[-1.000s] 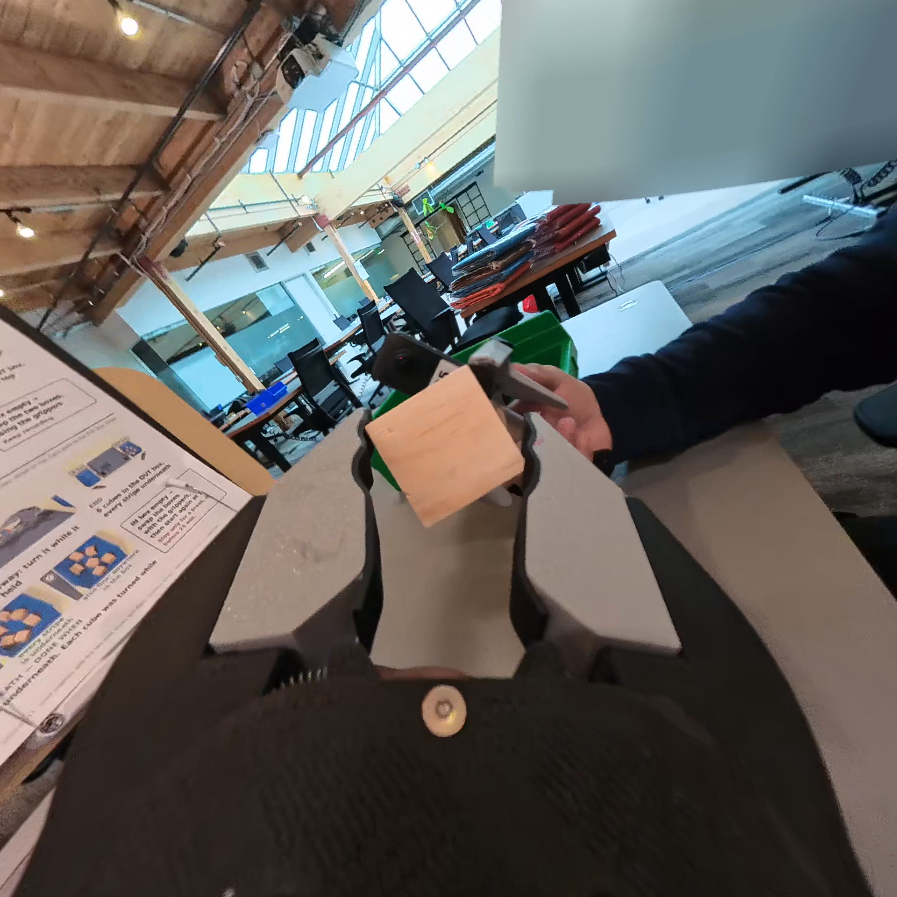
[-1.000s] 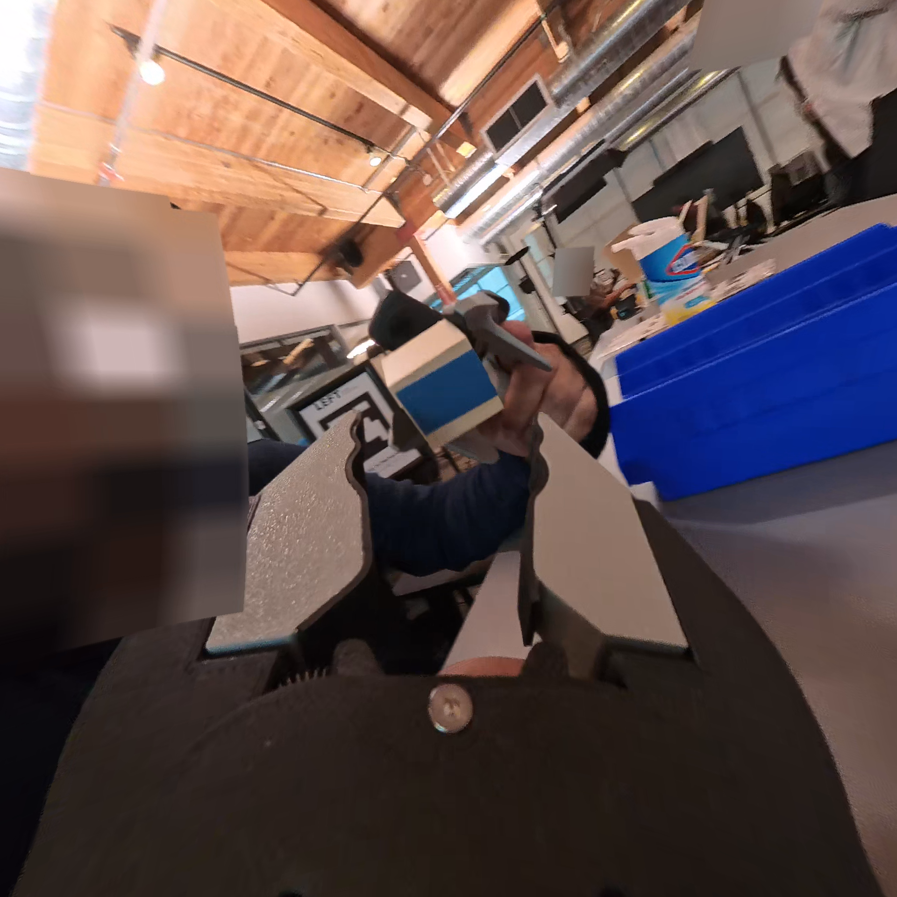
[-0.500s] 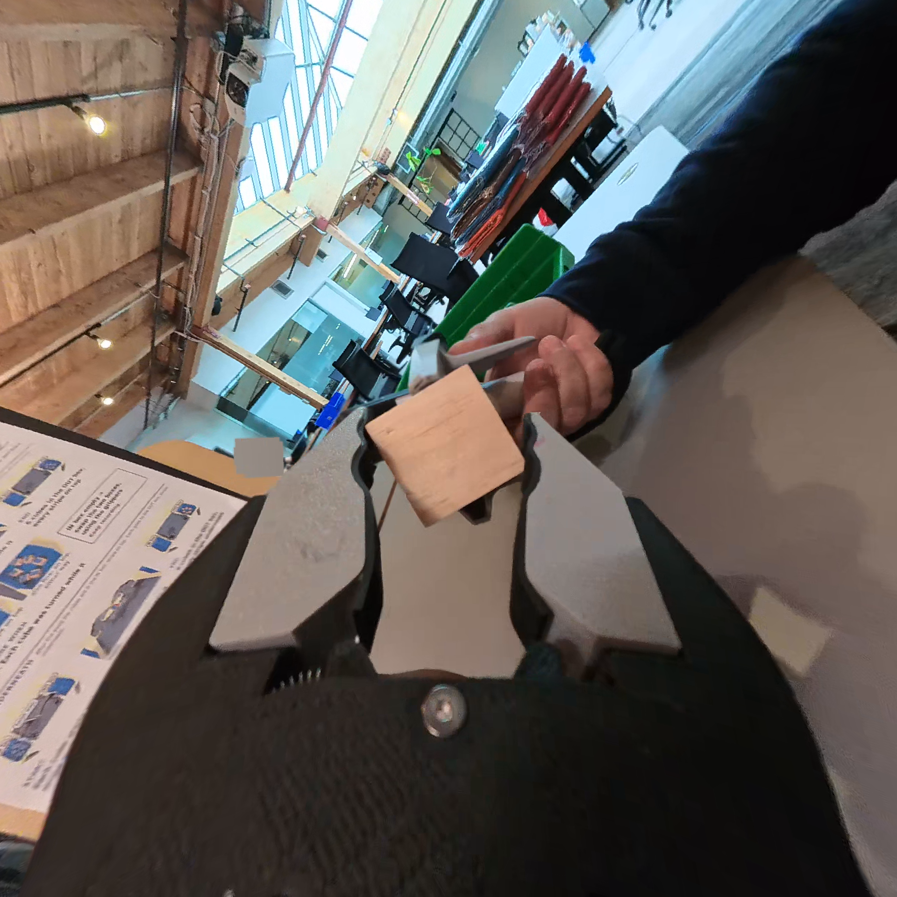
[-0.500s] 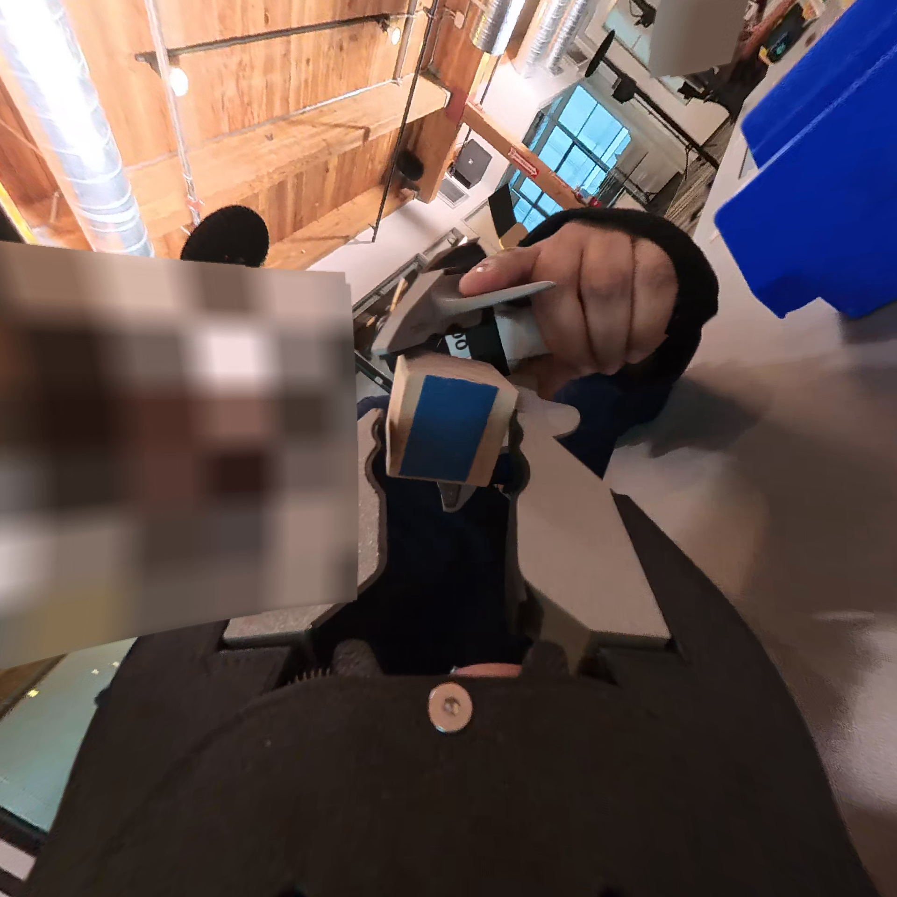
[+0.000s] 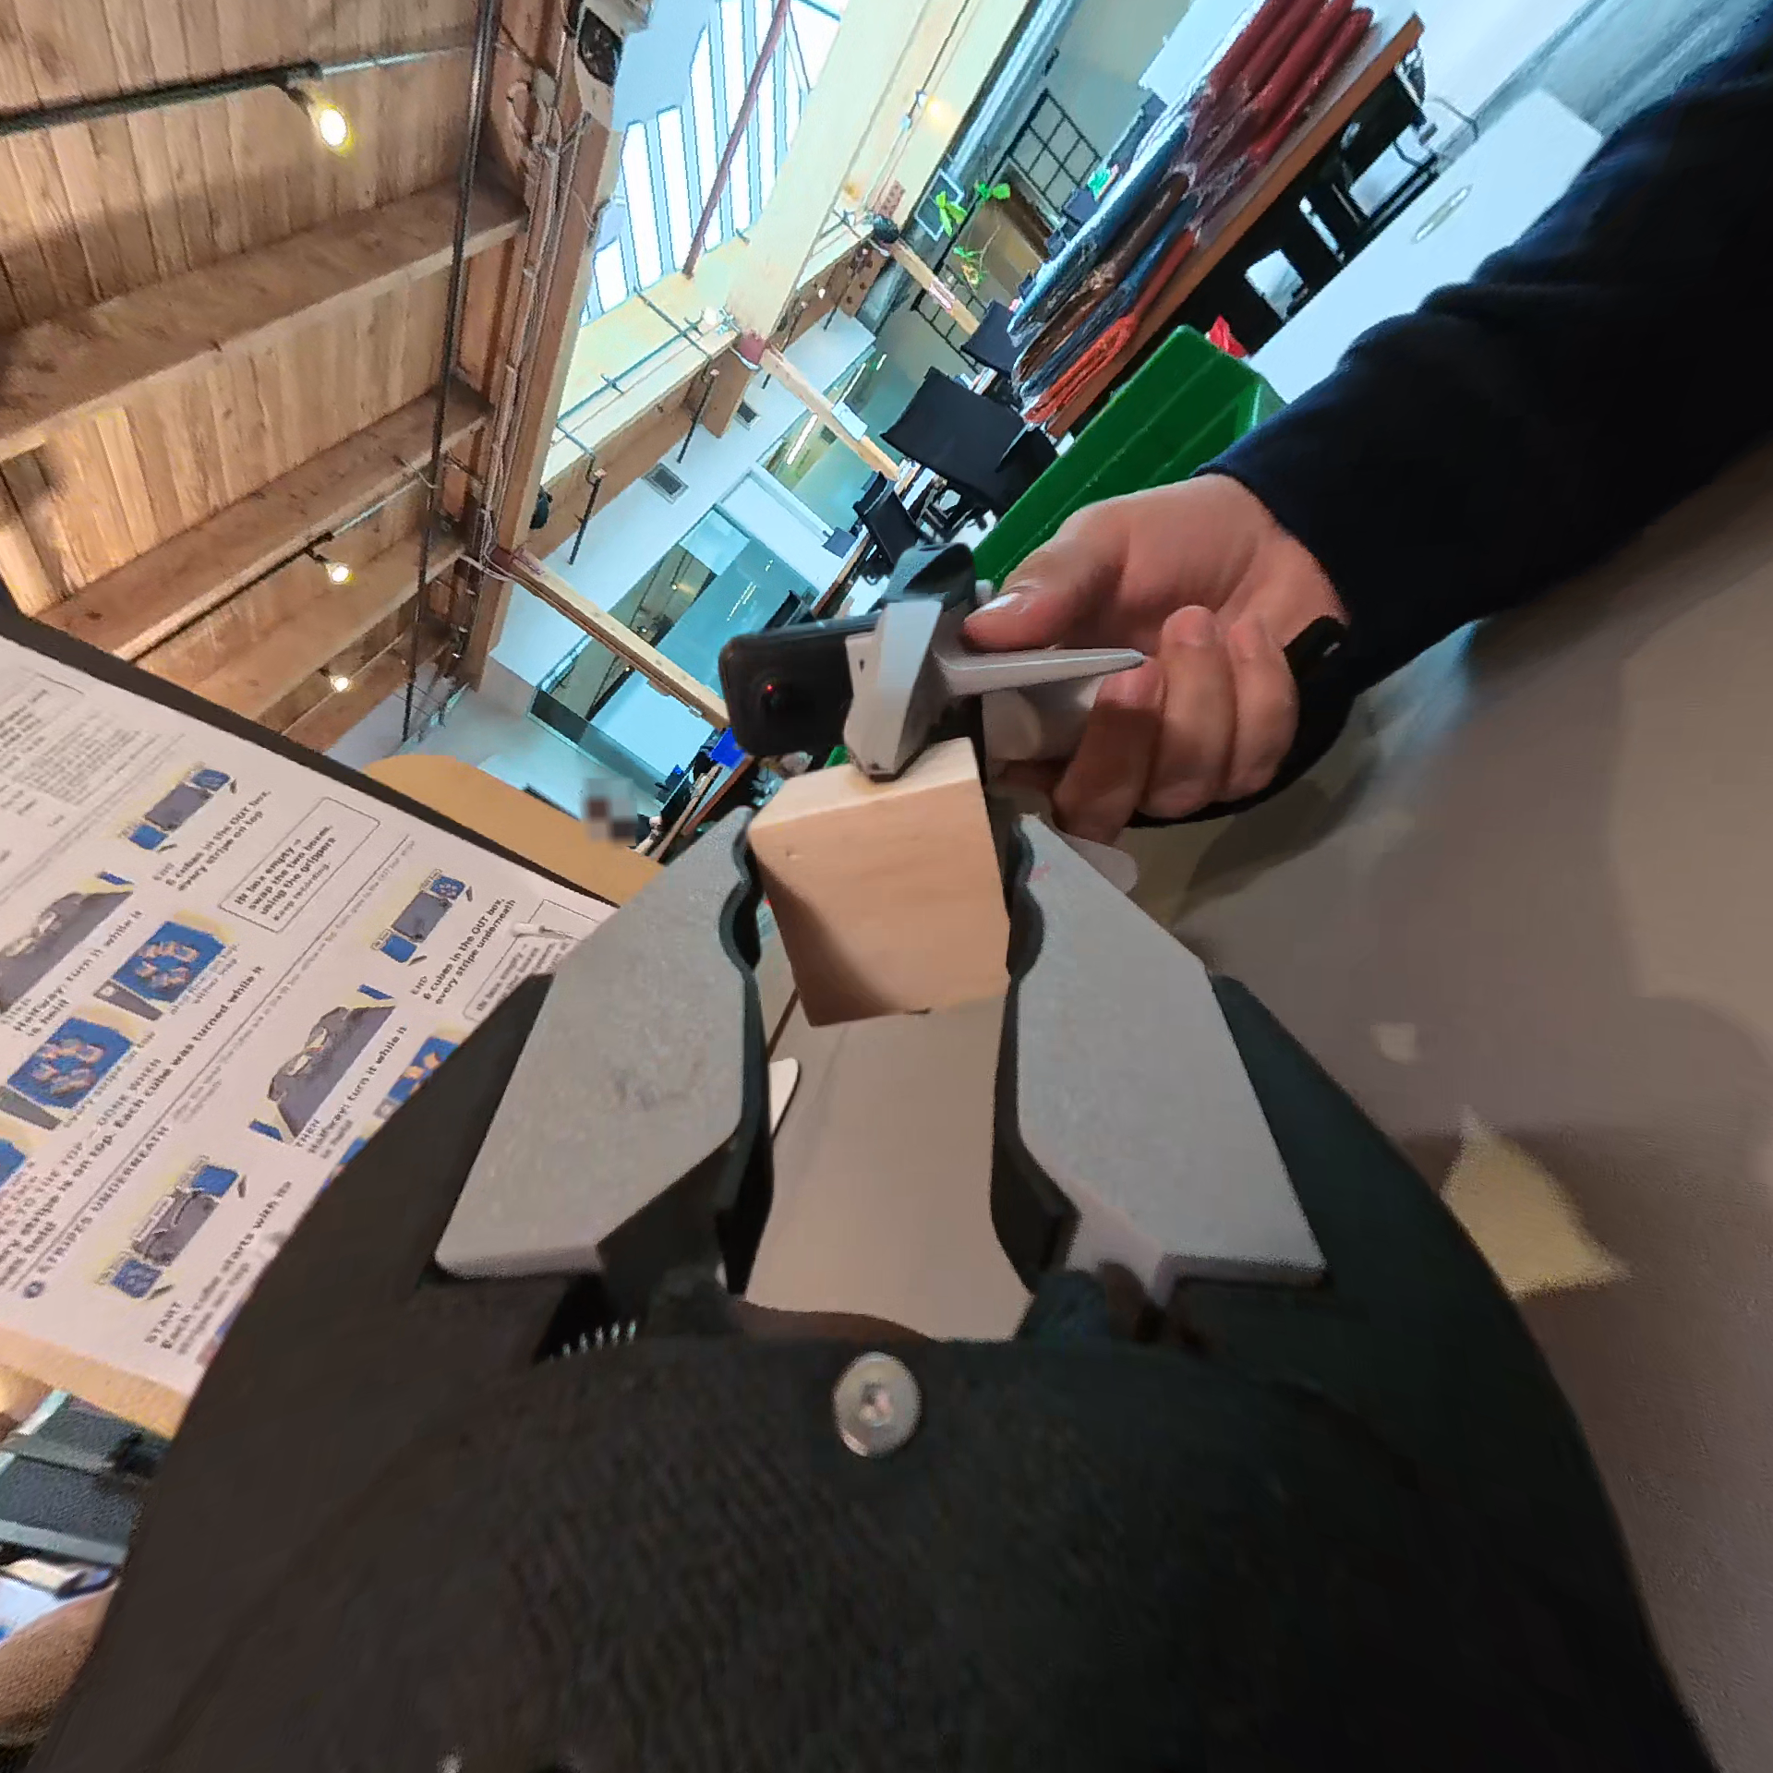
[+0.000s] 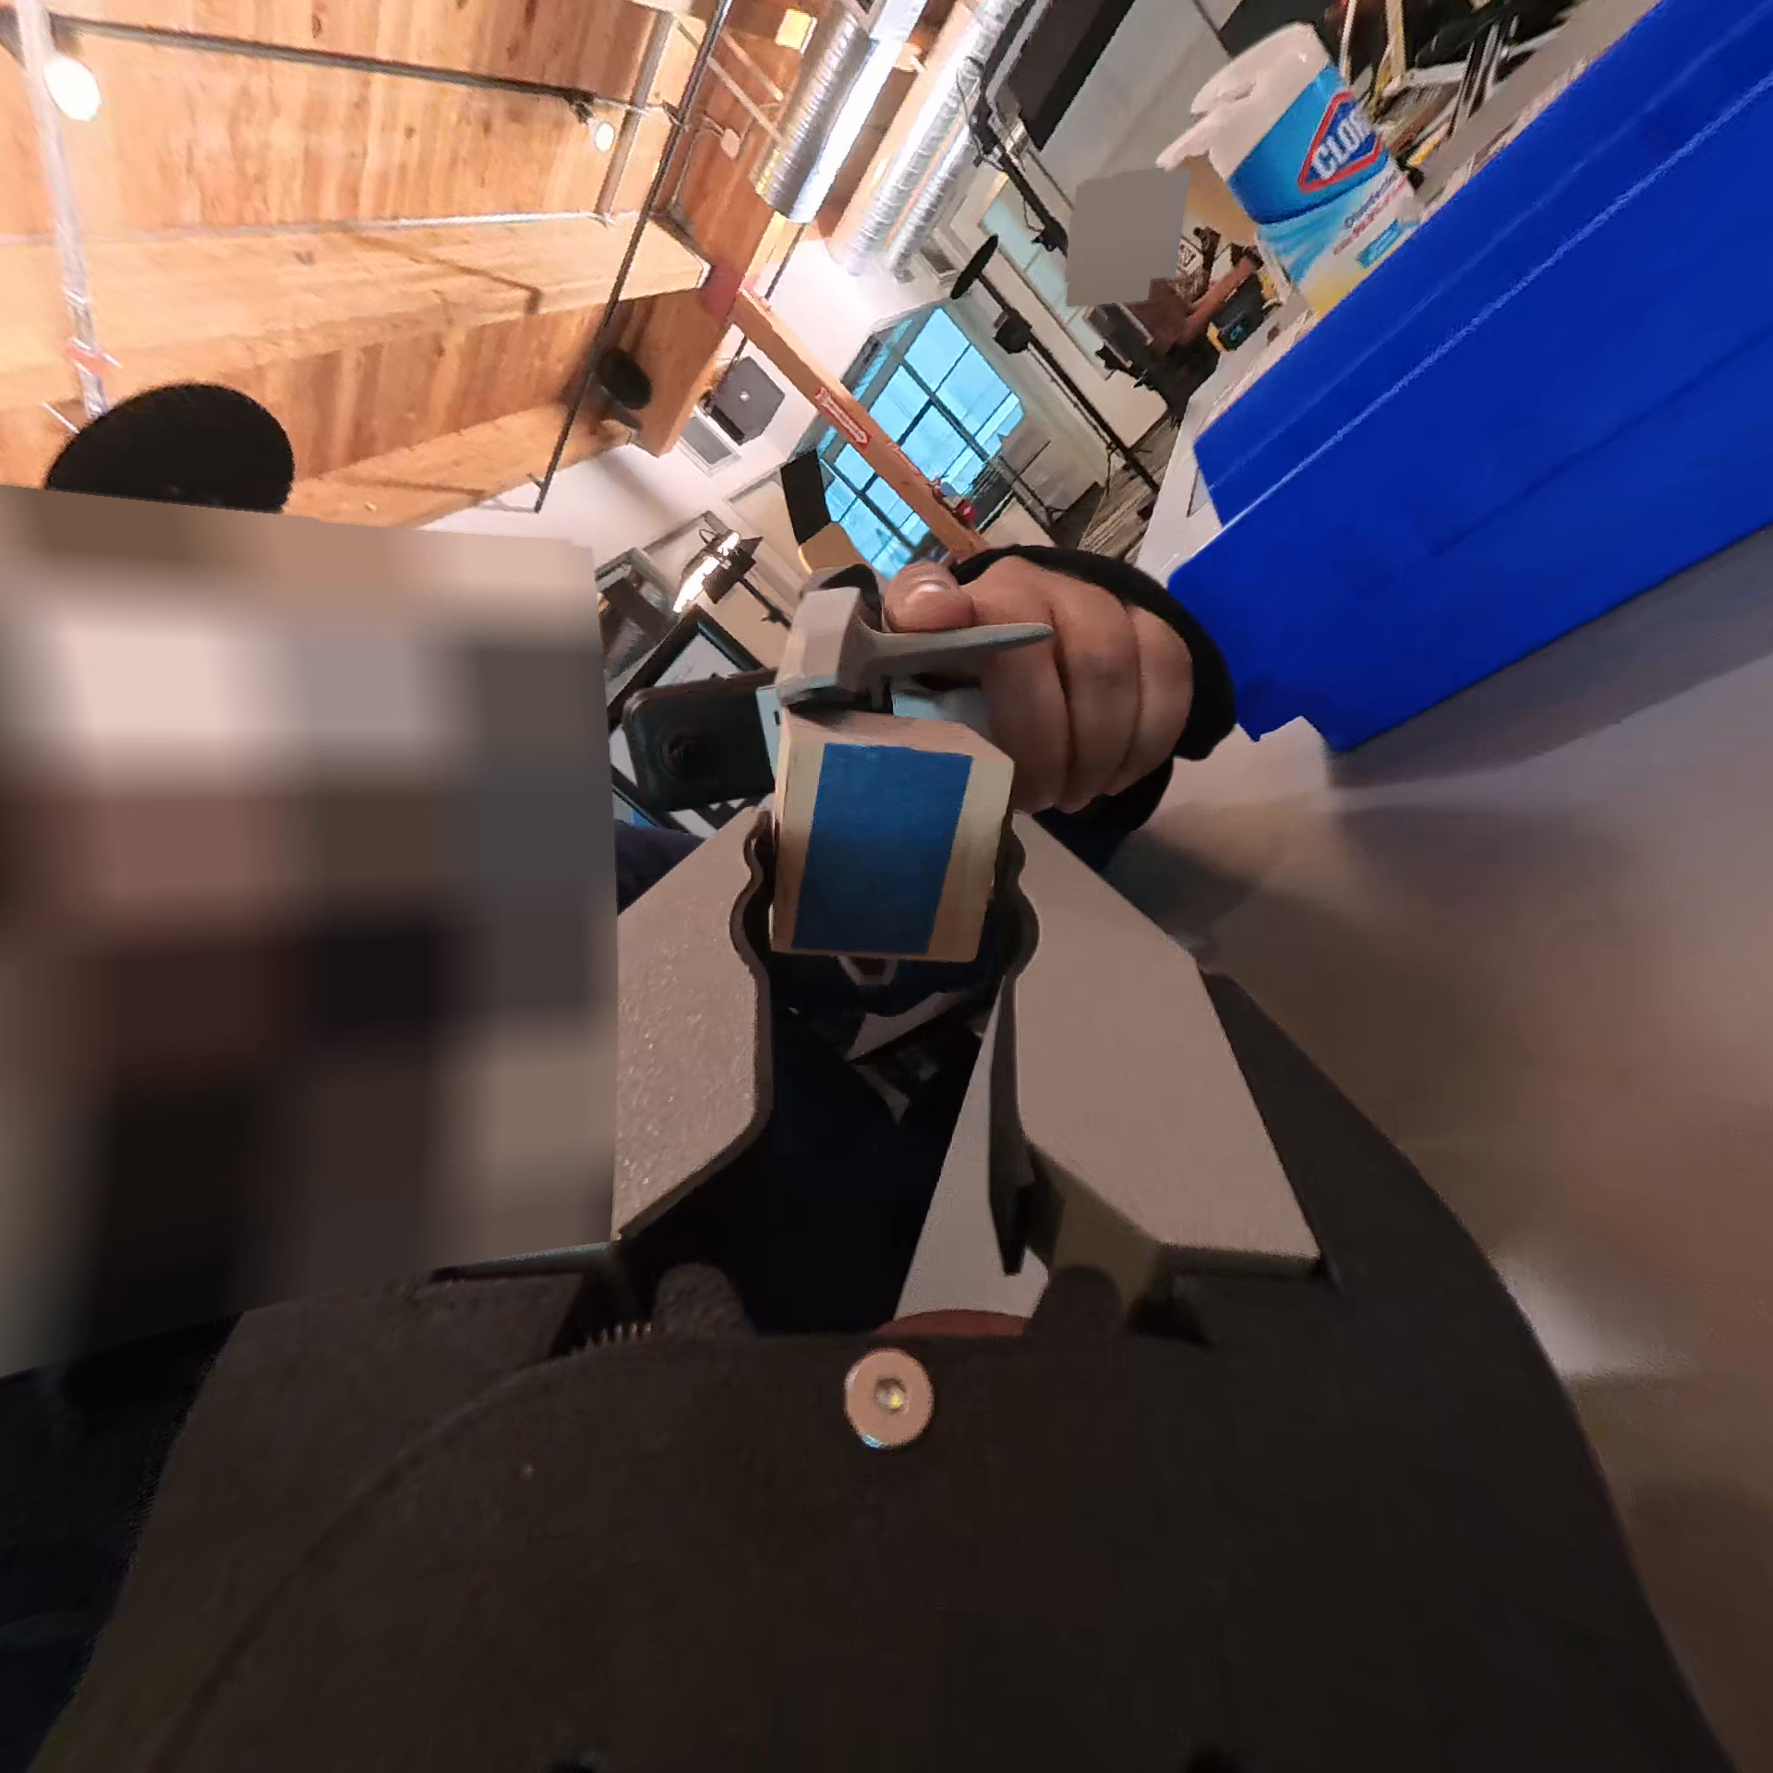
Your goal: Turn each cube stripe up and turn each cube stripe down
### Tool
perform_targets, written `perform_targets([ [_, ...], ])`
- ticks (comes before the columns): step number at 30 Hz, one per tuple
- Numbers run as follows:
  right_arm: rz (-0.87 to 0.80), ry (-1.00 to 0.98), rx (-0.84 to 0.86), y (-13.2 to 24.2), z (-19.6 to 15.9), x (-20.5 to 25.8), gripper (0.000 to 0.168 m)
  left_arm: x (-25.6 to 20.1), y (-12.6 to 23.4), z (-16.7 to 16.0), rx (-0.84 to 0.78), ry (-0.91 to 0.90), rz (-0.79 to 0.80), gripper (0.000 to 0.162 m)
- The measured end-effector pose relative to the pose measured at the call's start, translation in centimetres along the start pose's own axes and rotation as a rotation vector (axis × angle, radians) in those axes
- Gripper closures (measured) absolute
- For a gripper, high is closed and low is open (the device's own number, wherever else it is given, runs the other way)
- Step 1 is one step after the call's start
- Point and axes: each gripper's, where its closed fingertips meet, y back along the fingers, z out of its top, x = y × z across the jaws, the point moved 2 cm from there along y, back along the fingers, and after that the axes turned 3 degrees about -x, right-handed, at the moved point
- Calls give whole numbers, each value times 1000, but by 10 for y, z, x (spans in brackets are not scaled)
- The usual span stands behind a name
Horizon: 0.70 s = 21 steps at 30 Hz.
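The wooden cube [image 5: 878, 902] sits at the centre of both frames, held in the air above the grey worktop [image 5: 1535, 959] and pinched from two sides at once. In the left wrist view it shows only plain pale wood, tilted a little, wedged between the two grey fingers [image 5: 633, 1036] of the left tongs [image 5: 875, 921], which are clenched on its sides. In the right wrist view the same cube [image 6: 887, 849] turns a face with a blue stripe [image 6: 878, 849] toward the camera, and the right tongs [image 6: 883, 892] flank it left and right; they seem to be gripping it too, though blur at the fingertips leaves the contact of the left finger less than certain.

Just above the cube in the left wrist view, the other tool's grey tip touches its top edge, with a hand [image 5: 1170, 652] in a dark blue sleeve [image 5: 1535, 365] wrapped round the handle. The right wrist view shows the opposite hand [image 6: 1065, 672] likewise just above and right of the cube.

Farther out, a printed instruction sheet [image 5: 192, 1007] fills the left of the left wrist view, and a green bin [image 5: 1132, 432] lies at upper right behind the hand. In the right wrist view a blue bin [image 6: 1497, 432] occupies the upper right, with a white tub [image 6: 1314, 153] beyond it.
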Motion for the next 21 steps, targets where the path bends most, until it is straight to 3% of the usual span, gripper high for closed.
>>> perform_targets([
  [1, -10, 22, -1, 0, 1, 1, 125, 1, 1, 0, -4, 13, 5, 114],
  [6, -110, 157, 7, 2, 4, -3, 125, 3, 0, -8, 25, 37, 8, 118],
  [21, -419, 600, 81, 7, 9, -10, 125, 2, -2, -26, 73, -181, 56, 118],
])
